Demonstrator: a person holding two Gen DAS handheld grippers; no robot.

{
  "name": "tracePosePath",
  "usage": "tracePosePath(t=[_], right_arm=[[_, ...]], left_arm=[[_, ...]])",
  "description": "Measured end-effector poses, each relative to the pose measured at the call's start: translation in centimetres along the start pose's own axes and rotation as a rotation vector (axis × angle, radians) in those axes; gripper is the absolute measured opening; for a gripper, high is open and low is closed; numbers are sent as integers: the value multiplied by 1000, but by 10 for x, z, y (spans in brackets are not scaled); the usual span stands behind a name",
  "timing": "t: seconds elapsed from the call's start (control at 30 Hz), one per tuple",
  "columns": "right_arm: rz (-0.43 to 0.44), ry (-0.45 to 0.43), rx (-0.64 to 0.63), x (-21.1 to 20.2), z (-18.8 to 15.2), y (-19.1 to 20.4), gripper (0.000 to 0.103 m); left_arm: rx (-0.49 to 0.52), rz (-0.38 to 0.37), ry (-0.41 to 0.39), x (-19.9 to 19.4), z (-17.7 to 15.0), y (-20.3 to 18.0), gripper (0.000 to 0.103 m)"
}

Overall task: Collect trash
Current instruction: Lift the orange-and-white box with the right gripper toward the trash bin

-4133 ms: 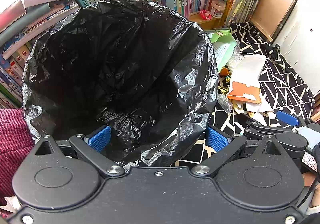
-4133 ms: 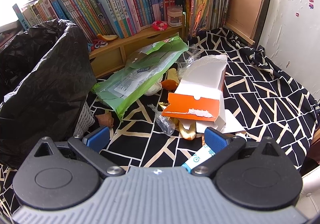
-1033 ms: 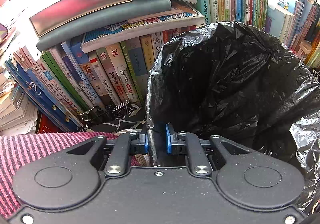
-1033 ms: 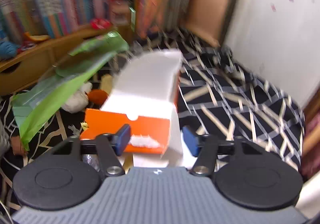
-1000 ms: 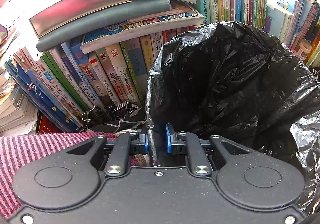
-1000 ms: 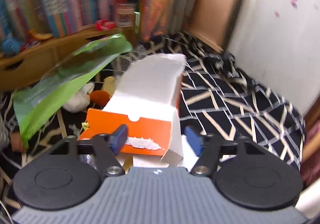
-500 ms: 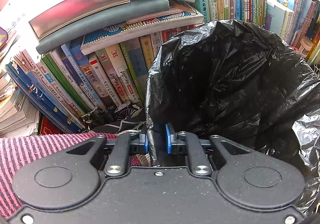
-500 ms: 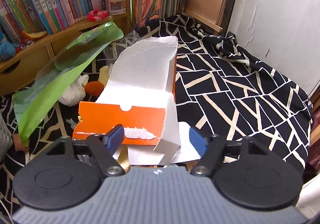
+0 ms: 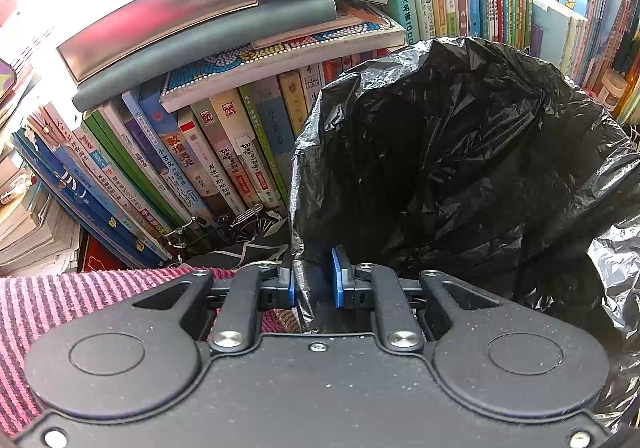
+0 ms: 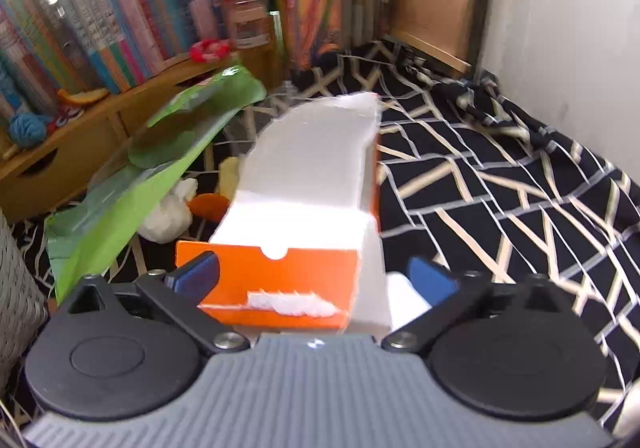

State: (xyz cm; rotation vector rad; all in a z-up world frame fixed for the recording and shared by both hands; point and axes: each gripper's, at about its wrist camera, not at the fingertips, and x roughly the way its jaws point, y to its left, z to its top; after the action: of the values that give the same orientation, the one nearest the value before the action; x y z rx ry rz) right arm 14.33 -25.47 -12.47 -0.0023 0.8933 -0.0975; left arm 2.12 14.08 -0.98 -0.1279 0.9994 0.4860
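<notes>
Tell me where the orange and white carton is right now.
In the right wrist view, the orange and white carton lies on the black patterned cloth, between the opening jaws of the right gripper, right of the green bag.

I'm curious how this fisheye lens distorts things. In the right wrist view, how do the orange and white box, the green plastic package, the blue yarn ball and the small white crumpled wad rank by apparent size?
1. orange and white box, nearest, so enlarged
2. green plastic package
3. white crumpled wad
4. blue yarn ball, farther off, so this order is unsure

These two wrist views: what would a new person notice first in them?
The big black trash bag fills the right half of the left view, its rim pinched in the left gripper. In the right view, a torn orange and white box lies between the opening jaws of the right gripper.
</notes>
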Motion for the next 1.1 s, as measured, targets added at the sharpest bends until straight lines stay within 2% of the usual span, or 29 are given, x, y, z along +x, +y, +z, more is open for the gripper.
tracePosePath(t=[0.1,0.3,0.4,0.5,0.53,0.57,0.63,0.87,1.1], right_arm=[[-27,18,-22,13,1,2,103],[-29,-2,174,28,8,-33,103],[-5,43,248,41,9,-48,102],[58,104,297,46,8,-57,78],[77,111,303,45,9,-57,55],[69,119,296,41,11,-55,36],[58,109,275,31,18,-52,24],[154,44,288,-6,38,-49,23],[242,19,273,-39,55,-35,23]], left_arm=[[1,-1,-1,0,0,0,15],[0,-2,-2,0,-1,0,16],[-5,-4,1,0,-1,0,16],[-4,0,1,0,-1,0,16],[-2,1,0,0,-1,0,16],[-2,1,0,0,-1,0,16],[-2,3,-1,0,-1,-1,16],[4,3,-4,0,-1,-1,16],[2,-2,-3,1,-2,1,16]])
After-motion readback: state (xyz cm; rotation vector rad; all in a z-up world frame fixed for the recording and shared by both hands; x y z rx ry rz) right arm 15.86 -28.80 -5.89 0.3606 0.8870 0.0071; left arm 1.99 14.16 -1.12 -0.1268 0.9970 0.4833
